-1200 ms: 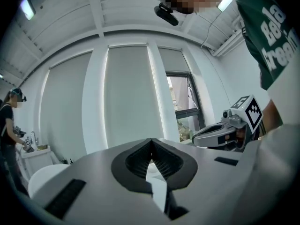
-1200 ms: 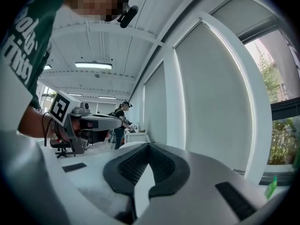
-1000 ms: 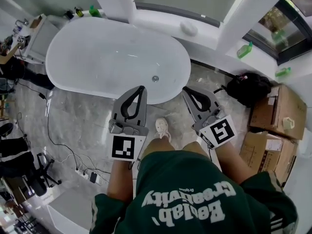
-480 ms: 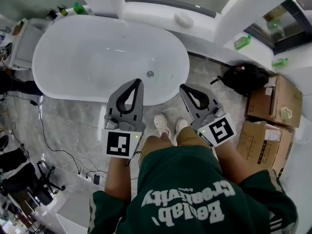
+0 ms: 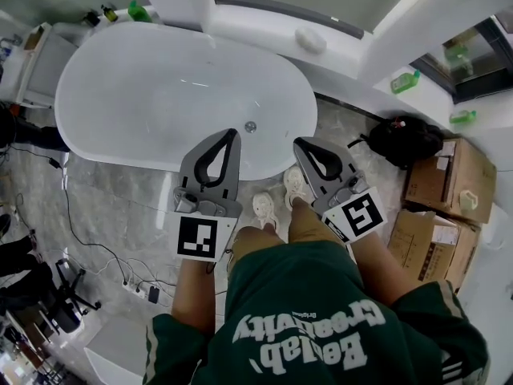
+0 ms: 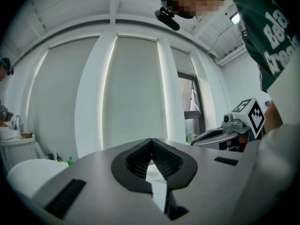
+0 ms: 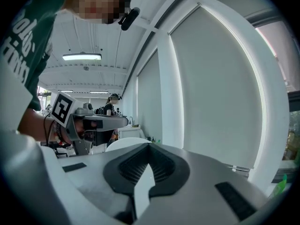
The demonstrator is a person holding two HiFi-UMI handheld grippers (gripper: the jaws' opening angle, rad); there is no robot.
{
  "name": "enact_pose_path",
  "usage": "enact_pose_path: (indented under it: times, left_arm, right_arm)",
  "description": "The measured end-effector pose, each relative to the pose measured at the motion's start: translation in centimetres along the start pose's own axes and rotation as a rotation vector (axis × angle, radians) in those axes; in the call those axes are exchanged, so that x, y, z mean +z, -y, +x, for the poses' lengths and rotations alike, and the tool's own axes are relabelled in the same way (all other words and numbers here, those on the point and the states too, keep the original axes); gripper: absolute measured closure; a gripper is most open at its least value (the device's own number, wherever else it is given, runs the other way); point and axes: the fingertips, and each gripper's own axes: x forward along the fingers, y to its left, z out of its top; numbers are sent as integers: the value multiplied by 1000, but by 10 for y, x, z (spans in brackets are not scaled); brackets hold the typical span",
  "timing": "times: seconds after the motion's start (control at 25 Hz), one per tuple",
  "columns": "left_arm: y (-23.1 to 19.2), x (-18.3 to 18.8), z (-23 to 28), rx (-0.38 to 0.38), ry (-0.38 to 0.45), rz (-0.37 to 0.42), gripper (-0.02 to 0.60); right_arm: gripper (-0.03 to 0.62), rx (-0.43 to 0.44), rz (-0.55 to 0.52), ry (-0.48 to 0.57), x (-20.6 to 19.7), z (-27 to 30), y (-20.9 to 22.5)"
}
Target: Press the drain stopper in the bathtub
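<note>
A white oval bathtub (image 5: 104, 127) fills the upper left of the head view. Its small round metal drain stopper (image 5: 250, 126) sits on the tub floor near the right end. My left gripper (image 5: 233, 134) is held over the tub's near rim, its tips just left of and below the stopper, jaws shut with nothing in them. My right gripper (image 5: 297, 143) hangs over the floor right of the tub, also shut and empty. In the left gripper view the left gripper (image 6: 151, 141) points at the window wall, and the right gripper (image 7: 150, 146) does the same in its own view.
The person's feet in white shoes (image 5: 265, 210) stand on grey marble floor beside the tub. A black bag (image 5: 398, 142) and cardboard boxes (image 5: 446, 175) lie to the right. Green bottles (image 5: 405, 81) stand on the white ledge. Cables and a power strip (image 5: 143, 288) lie at the left.
The view has shifted slightly as the person steps closer to the tub; one foot has moved forward. Both grippers stay shut and keep their places over the tub's near edge.
</note>
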Motion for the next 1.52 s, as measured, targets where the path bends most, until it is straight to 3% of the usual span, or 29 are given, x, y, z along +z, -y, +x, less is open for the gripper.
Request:
enact_pose_path:
  times: [0.4,0.6,0.96,1.28,1.52]
  left_arm:
    - [-7,-17,21,111,-29,0,574]
    - [-7,-39,47,153,-87,-2,574]
    - [-6,-78,91,226,-155,2,574]
    - [-15,-119,88,294,-183,6,574]
    - [-28,-173,78,317,-161,-66,574]
  right_arm:
    - [583,85,22,-38,-23,25,25]
    - [583,166,-25,-104,-56,47,42]
    - [583,322,22,-140,-95,79,62]
    - [583,400,-42,-244,-163,106,59]
    - [583,410,-60,-335,-227,128,54]
